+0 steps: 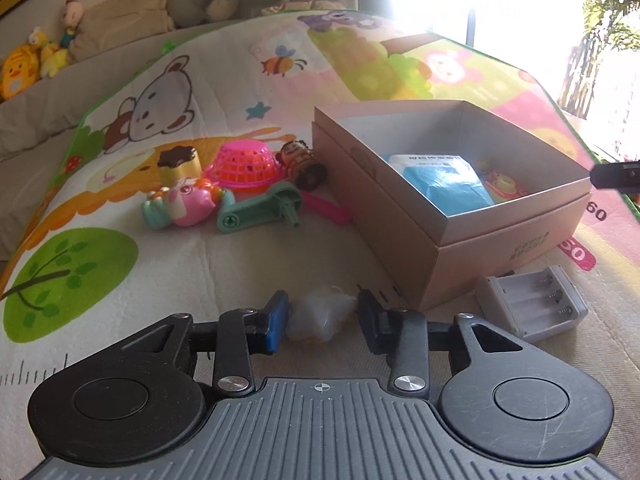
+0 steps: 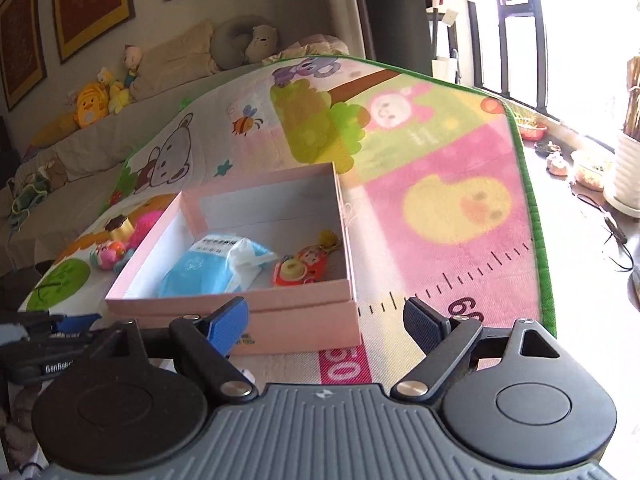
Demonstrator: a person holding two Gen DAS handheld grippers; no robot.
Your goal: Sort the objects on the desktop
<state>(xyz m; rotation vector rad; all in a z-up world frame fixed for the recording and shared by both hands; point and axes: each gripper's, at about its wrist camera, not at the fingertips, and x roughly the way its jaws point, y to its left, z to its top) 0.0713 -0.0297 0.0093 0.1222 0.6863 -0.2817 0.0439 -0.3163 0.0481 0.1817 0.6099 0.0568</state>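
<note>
Left claw: your left gripper has its jaws set around one pale translucent lump, apparently pinched, though contact is blurred.
Right claw: your right gripper gapes wide, holding nothing, just before the box.
Box: one open box on the play mat, holding two things, a blue packet and an orange toy.
Loose toys: five left of the box: brown-capped cup, pink basket, pink fish toy, green crank, striped figure.
Near corner: one battery holder, beside the box.
</note>
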